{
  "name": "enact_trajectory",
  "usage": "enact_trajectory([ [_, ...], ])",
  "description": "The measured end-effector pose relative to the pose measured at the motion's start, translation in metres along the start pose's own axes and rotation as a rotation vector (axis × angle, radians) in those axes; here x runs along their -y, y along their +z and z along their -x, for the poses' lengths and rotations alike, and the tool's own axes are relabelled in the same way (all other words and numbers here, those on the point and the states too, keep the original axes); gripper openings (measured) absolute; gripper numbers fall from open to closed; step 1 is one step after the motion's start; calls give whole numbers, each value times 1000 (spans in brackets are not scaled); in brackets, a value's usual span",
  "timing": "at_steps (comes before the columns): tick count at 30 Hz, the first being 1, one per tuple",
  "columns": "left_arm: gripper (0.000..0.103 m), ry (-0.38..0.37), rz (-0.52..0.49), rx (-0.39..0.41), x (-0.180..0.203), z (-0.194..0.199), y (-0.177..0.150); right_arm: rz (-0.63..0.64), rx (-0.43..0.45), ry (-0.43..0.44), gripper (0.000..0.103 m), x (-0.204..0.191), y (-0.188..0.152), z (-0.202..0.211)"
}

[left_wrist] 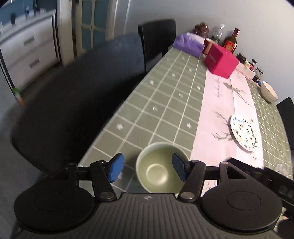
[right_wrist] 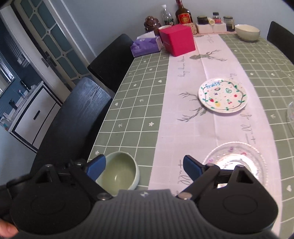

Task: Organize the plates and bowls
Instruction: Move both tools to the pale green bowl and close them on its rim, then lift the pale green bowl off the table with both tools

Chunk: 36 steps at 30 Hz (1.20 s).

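A pale green bowl (left_wrist: pixel 159 169) sits near the table's front left edge. My left gripper (left_wrist: pixel 147 168) is open above it, one blue pad outside its rim and one over its inside. The bowl also shows in the right wrist view (right_wrist: pixel 119 172). My right gripper (right_wrist: pixel 145 168) is open and empty over the white runner, between the green bowl and a clear glass plate (right_wrist: pixel 237 160). A white fruit-pattern plate (right_wrist: pixel 222 95) lies mid-table, also in the left wrist view (left_wrist: pixel 243 135). A cream bowl (right_wrist: pixel 247 32) stands at the far right, also in the left wrist view (left_wrist: pixel 269 92).
A pink box (right_wrist: pixel 177 39), a purple tissue pack (right_wrist: pixel 146 45), bottles (right_wrist: pixel 183 15) and jars stand at the far end by the wall. Dark chairs (right_wrist: pixel 79 114) line the left side. Another glass dish edge (right_wrist: pixel 290 115) shows at the right. The green checked tablecloth (right_wrist: pixel 136 103) covers the table.
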<state>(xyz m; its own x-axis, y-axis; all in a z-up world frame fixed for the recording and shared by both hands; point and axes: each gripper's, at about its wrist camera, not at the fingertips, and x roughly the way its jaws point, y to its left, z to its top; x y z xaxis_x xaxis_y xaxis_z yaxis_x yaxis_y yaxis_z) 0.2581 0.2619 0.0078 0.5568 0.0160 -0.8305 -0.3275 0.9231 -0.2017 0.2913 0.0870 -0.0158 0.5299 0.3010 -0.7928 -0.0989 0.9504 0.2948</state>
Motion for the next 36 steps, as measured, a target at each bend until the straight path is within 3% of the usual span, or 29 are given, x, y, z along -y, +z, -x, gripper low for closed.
enact_trajectory([
  [5, 69, 26, 14, -7, -7, -11, -4, -114, -86, 56, 84, 1, -4, -42],
  [11, 69, -10, 34, -65, -14, -32, -4, -118, -100, -8, 83, 0, -4, -69],
  [13, 69, -4, 11, -106, -13, -41, -5, -118, -123, -29, 76, 3, -5, -76],
  [20, 47, 23, -13, -154, -10, -58, -10, -103, -206, 19, 66, 3, -13, -96],
  [22, 45, 29, 2, -161, -12, -61, -11, -102, -215, 16, 62, 2, -14, -101],
  [29, 36, 36, 98, -159, -23, -66, -5, -94, -217, 9, 62, -2, -18, -109],
  [31, 33, 39, 107, -169, -22, -70, -4, -88, -200, -23, 55, -2, -19, -108],
  [32, 29, 37, 105, -177, -21, -72, -4, -84, -190, -48, 47, -2, -20, -108],
  [36, 19, 46, 75, -227, -15, -81, -6, -59, -177, -38, 41, -1, -21, -106],
])
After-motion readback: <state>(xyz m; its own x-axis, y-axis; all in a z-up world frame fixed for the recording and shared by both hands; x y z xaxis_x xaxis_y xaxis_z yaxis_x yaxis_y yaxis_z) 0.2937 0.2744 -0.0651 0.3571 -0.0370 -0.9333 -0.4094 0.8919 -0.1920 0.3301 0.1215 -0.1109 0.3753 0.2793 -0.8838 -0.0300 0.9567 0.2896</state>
